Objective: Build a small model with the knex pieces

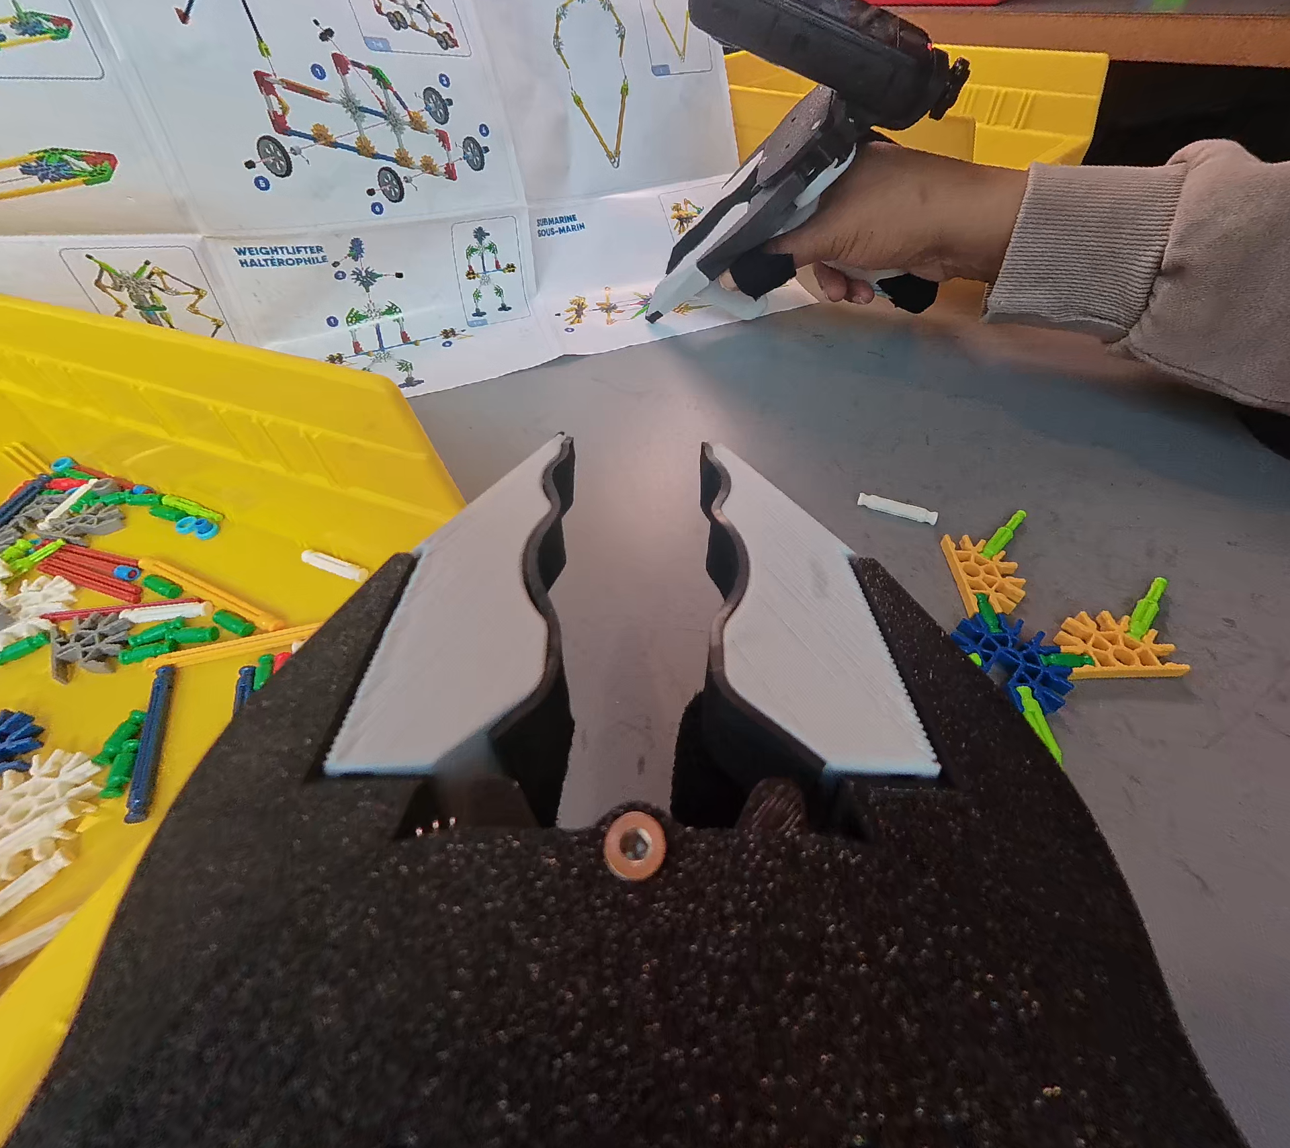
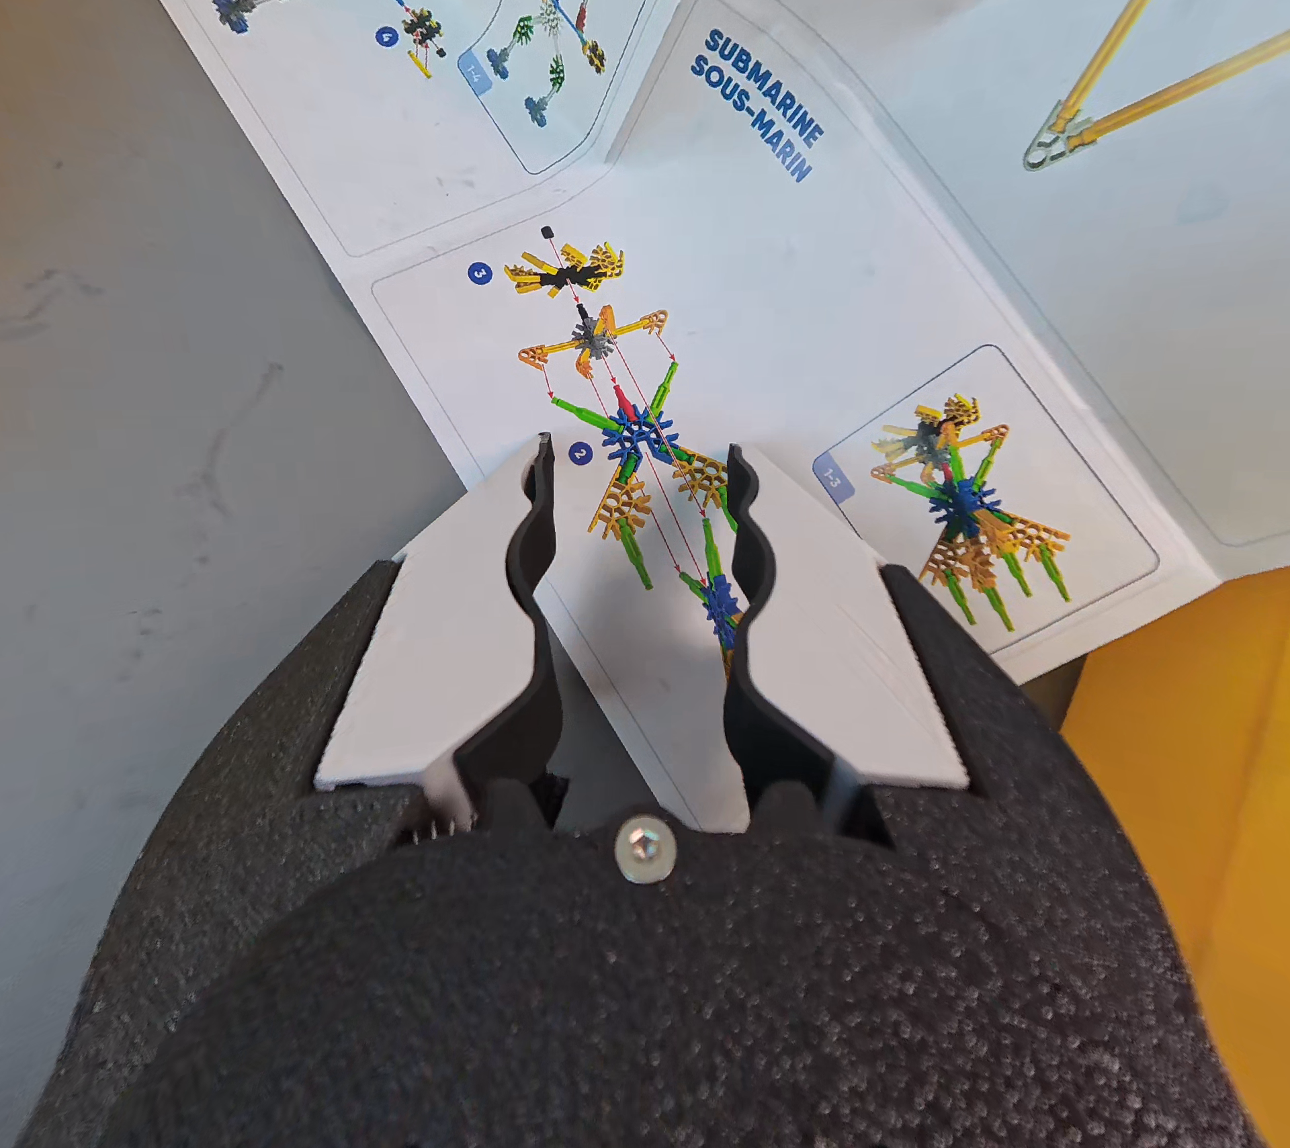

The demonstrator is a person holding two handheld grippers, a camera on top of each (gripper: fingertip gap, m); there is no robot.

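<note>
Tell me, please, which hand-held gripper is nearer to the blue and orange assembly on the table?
Left. The left hand-held gripper hovers open just beside the blue and orange assembly; the right hand-held gripper is farther off, tips at the instruction sheet.

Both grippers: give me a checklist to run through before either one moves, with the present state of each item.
1. Left gripper open with nothing between its fingers: ok.
2. Right gripper open and empty: ok.
3. Right gripper's tip over the white folded instruction sheet, at its lower corner drawing: ok. Whether it touches the paper: cannot tell.
4. Partly built piece of blue hub, orange fan connectors and green rods lying free on the grey table, right of the left gripper: ok.
5. Short white rod loose on the table, touching nothing: ok.
6. Yellow plastic bin of loose parts beside the left gripper: ok.
</note>
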